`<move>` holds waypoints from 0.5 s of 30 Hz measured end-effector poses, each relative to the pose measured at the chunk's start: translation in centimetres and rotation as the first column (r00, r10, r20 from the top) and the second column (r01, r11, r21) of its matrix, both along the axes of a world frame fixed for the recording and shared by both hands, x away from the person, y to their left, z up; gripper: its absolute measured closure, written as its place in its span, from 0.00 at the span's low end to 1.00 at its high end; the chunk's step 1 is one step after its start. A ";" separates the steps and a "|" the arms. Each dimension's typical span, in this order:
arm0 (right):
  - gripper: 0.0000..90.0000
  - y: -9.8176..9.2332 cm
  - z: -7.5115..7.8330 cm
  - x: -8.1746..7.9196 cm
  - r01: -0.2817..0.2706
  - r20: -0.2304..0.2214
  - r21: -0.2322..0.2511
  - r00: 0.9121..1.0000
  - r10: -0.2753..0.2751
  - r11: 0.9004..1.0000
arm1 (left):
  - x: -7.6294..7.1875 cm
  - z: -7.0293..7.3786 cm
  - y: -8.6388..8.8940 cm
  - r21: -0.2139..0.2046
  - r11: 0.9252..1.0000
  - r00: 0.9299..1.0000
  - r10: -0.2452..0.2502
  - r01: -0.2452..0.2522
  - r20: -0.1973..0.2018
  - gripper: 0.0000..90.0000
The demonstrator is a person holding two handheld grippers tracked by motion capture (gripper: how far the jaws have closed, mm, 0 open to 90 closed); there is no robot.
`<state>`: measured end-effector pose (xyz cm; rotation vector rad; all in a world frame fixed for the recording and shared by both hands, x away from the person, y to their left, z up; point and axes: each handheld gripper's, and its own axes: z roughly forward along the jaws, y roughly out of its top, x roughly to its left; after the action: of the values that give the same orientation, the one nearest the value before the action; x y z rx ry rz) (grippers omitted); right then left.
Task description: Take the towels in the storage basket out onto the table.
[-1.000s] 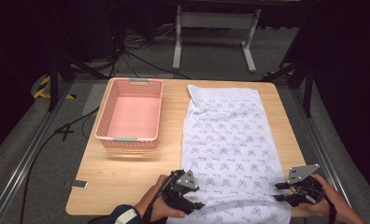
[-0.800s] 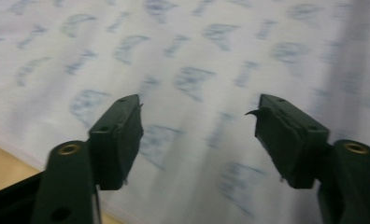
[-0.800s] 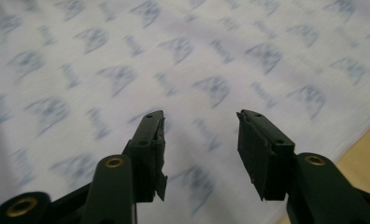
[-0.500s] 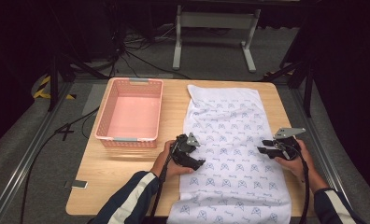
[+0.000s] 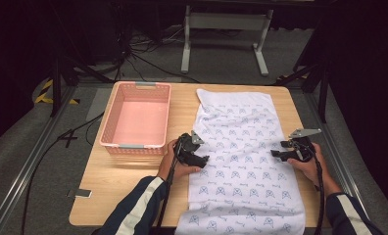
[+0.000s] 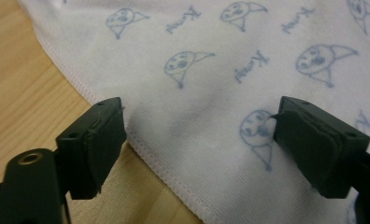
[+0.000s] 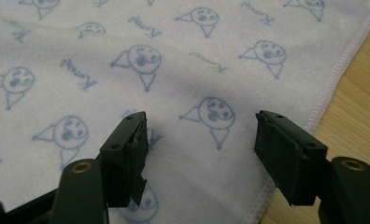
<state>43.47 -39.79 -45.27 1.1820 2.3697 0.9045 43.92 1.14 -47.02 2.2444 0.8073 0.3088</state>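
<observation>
A white towel (image 5: 241, 147) with a blue print lies lengthwise on the right half of the wooden table (image 5: 113, 191), its near end hanging over the front edge. My left gripper (image 5: 205, 159) is at the towel's left hem about halfway along. In the left gripper view (image 6: 199, 140) its jaws have just been opening and straddle the hem (image 6: 160, 168), the pads pressing on nothing. My right gripper (image 5: 276, 149) is at the right hem. There too (image 7: 202, 140) the jaws have just been opening, with the towel (image 7: 174, 93) flat beneath them, unpinched.
A pink plastic basket (image 5: 135, 120) stands empty on the table's left half, just beyond my left hand. A small grey tag (image 5: 79, 193) sits at the front left corner. Beyond the table are a metal stand (image 5: 221, 19) and floor cables (image 5: 143, 54).
Both hands have moved away from the table's front edge to the towel's mid-length, one at each side hem. Both pairs of jaws have opened.
</observation>
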 end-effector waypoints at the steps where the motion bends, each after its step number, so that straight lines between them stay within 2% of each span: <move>1: 0.42 0.0 0.0 0.0 -0.005 0.000 -0.003 1.000 0.005 1.000 | -0.1 0.0 0.1 -0.017 1.000 1.000 -0.007 0.007 -0.010 0.24; 2: 0.48 -0.1 0.1 -0.1 -0.013 -0.005 -0.005 1.000 0.013 1.000 | -0.2 0.1 0.2 -0.014 0.999 1.000 -0.031 0.031 -0.004 0.31; 4: 0.63 -0.3 0.4 -0.5 -0.026 -0.017 -0.014 1.000 0.026 1.000 | -0.6 0.5 0.2 -0.010 0.998 0.998 -0.062 0.062 -0.018 0.61; 6: 0.70 -0.6 0.6 -1.2 -0.038 -0.036 -0.027 0.999 0.037 0.999 | -1.5 0.6 0.5 -0.005 0.994 0.994 -0.107 0.107 -0.031 0.77; 9: 0.70 -1.0 0.8 -2.4 -0.020 -0.053 -0.039 0.998 0.018 0.999 | -2.5 0.8 0.6 0.014 0.992 0.992 -0.123 0.124 -0.039 0.81; 13: 0.66 -1.6 1.0 -5.2 -0.013 -0.082 -0.067 0.997 0.008 0.998 | -4.9 1.1 0.9 0.033 0.983 0.981 -0.178 0.181 -0.075 0.81; 15: 0.62 -1.8 1.1 -6.7 -0.038 -0.091 -0.074 0.995 0.032 0.996 | -6.3 1.1 1.0 0.034 0.978 0.976 -0.201 0.205 -0.085 0.80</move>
<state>36.77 -41.55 -44.20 1.1780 2.4796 0.7803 37.67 2.13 -45.91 2.3693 0.6103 0.1398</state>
